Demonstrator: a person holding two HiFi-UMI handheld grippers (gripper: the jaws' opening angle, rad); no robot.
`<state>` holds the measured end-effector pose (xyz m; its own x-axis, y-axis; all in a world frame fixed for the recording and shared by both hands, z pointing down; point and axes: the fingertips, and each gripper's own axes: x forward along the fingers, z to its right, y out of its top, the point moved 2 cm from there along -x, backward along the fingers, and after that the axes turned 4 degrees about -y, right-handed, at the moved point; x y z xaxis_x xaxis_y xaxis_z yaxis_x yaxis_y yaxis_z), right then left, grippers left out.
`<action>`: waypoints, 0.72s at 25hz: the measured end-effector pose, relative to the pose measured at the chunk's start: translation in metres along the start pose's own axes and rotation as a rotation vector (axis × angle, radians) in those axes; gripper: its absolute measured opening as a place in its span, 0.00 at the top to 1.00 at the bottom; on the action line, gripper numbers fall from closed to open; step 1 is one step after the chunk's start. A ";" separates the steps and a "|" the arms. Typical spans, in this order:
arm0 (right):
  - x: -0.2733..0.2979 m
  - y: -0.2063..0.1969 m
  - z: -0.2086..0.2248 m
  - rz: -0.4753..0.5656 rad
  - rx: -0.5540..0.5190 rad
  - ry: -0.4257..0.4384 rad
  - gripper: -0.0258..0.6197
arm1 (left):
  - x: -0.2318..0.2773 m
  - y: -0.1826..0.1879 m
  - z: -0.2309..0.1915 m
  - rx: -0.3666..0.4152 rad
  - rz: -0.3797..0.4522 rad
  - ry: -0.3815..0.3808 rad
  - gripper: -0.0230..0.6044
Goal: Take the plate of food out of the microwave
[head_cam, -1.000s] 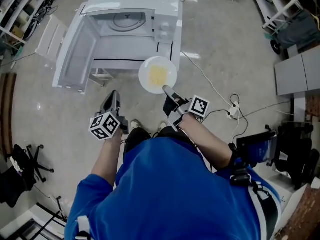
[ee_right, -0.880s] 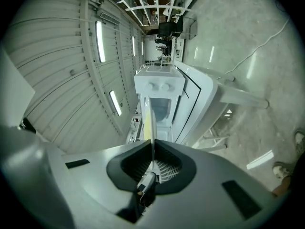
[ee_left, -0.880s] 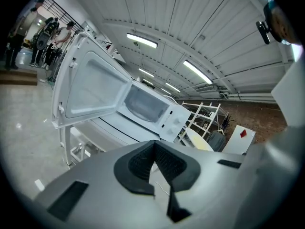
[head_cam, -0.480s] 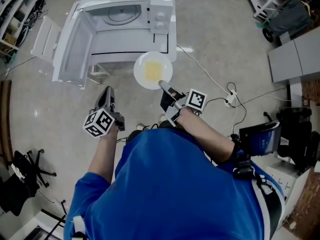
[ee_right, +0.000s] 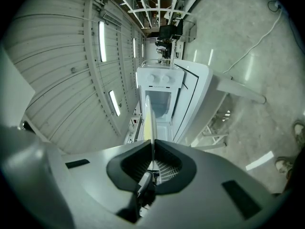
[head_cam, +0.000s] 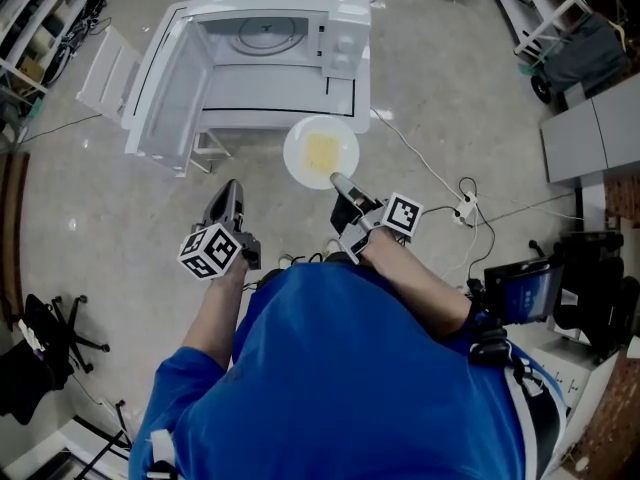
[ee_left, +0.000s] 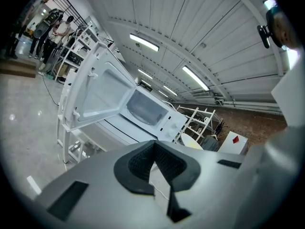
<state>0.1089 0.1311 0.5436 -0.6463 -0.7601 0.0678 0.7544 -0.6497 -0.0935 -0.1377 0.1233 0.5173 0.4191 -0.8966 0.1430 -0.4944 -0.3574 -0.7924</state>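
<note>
**Plate is out and clear of the oven; little else moves**

Over the last second the scene barely shifts. The view swings a little, but the plate [head_cam: 297, 160] with its yellow food [head_cam: 322, 151] keeps the same place, out in the open just in front of the microwave's [head_cam: 285, 8] control-panel corner. It hangs over the floor [head_cam: 450, 98] and touches nothing but the tool.

The right gripper [head_cam: 338, 179] stays clenched on the near rim. Its own view shows the plate edge-on, running straight out from between the pads. The plate looks roughly level and the food sits in the middle.

The left gripper [head_cam: 231, 188] hangs low beside it, well apart from the plate. Its jaws are together and grasp nothing.

Behind them the microwave door [head_cam: 165, 88] stands wide open, and the glass turntable [head_cam: 265, 30] inside is bare.

In my judgement the removal itself is done. What remains is to find a place to set the plate down, and none shows near the hands. A one-sided rim grip could let the plate tip if it is swung quickly.
</note>
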 end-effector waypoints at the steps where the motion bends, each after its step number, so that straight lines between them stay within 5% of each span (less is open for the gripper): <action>1: 0.001 0.000 0.001 0.001 -0.002 -0.002 0.93 | 0.000 0.000 -0.001 0.000 -0.001 -0.002 0.95; 18: 0.014 -0.005 0.006 -0.005 0.013 -0.007 0.93 | -0.001 0.000 -0.010 -0.003 -0.016 0.005 0.95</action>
<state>0.0969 0.1237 0.5506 -0.6494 -0.7568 0.0749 0.7525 -0.6537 -0.0806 -0.1461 0.1219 0.5228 0.4231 -0.8921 0.1585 -0.4899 -0.3724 -0.7882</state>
